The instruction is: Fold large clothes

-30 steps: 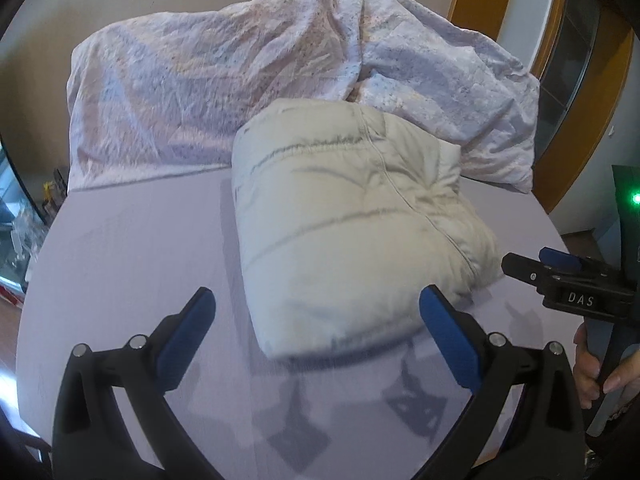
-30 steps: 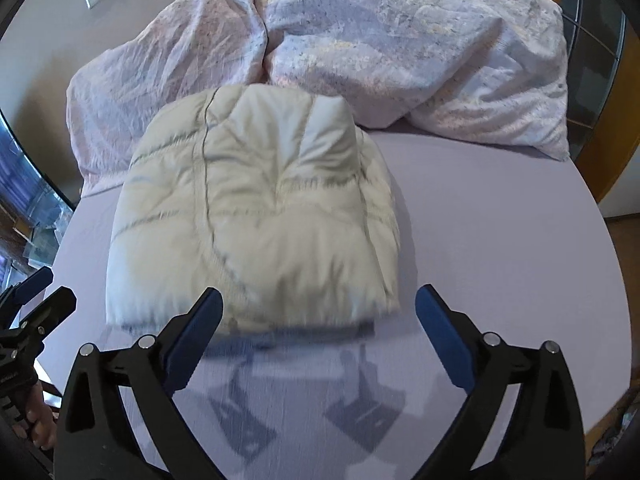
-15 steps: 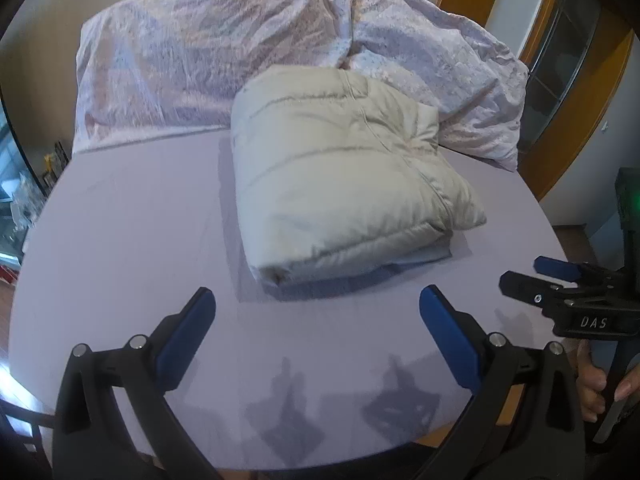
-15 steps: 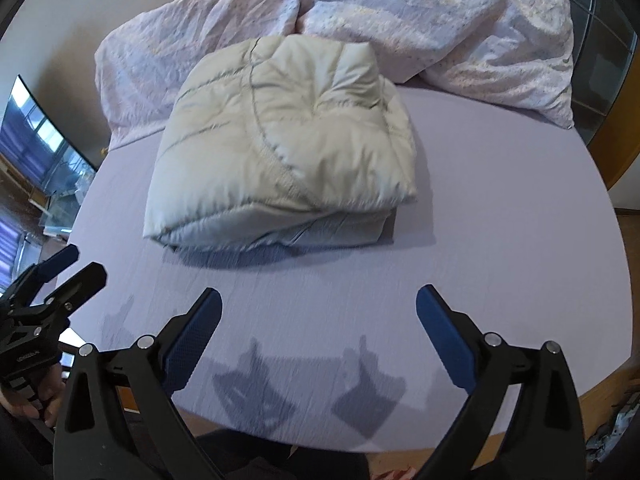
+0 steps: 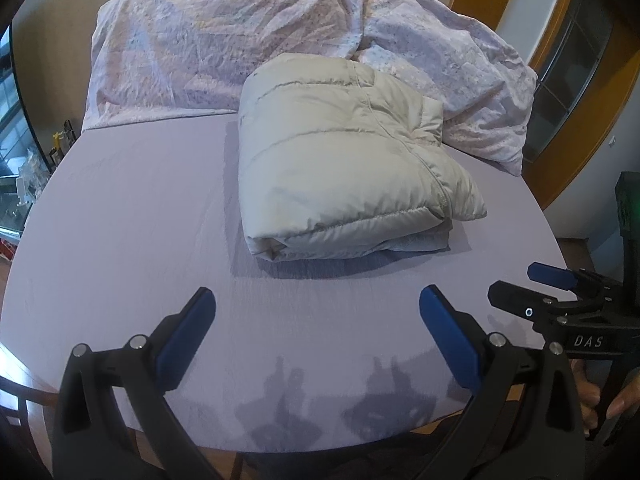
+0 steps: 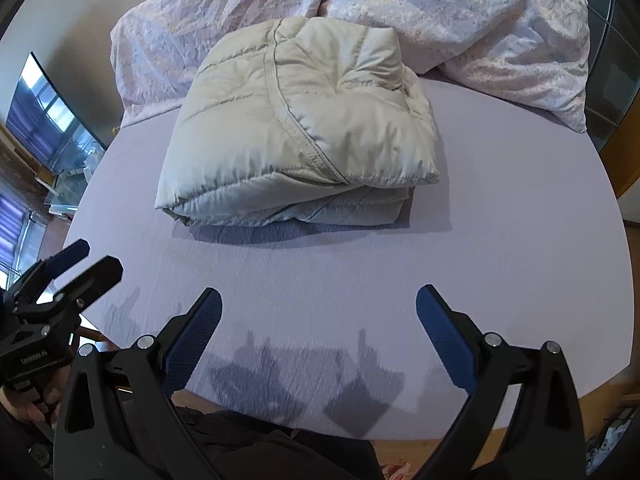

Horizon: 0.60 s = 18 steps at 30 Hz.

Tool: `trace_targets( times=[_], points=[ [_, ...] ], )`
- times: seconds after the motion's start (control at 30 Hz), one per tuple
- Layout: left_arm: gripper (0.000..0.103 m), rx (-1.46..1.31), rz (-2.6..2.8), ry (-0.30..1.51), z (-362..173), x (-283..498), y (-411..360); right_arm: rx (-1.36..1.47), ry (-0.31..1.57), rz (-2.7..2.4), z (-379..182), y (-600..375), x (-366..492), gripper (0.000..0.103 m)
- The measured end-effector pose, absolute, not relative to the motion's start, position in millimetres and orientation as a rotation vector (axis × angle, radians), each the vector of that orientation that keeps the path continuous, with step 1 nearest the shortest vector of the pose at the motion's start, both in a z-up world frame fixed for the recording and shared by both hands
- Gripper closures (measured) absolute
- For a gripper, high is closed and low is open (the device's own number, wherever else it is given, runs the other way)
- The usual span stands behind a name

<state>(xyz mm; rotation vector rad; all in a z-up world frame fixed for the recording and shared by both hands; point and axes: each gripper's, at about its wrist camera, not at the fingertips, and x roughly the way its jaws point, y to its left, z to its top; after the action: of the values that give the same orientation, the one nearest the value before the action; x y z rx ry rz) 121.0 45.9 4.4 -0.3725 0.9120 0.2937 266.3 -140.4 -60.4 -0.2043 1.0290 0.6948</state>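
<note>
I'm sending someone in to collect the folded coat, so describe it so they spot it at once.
Look at the lavender-covered bed; a crumpled floral duvet is heaped along its far end. Just in front of that heap lies the puffy jacket, folded into a thick, neat block. Unlike the patterned, rumpled bedding, it is plain cream, quilted with stitched seams, and squared off.

Folded cream jacket [image 6: 296,128] lies on the lilac table [image 6: 520,260], right tongs [image 6: 319,310] spread, empty.
</note>
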Motion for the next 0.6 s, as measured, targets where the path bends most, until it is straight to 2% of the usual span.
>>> trace_targets(
  times=[0.6],
  points=[
    [0.002, -0.399, 0.296, 0.895, 3.4, 122.8, 41.1, -0.183, 1.024, 0.694, -60.6, -146.7, 272.3, 0.004]
  ],
)
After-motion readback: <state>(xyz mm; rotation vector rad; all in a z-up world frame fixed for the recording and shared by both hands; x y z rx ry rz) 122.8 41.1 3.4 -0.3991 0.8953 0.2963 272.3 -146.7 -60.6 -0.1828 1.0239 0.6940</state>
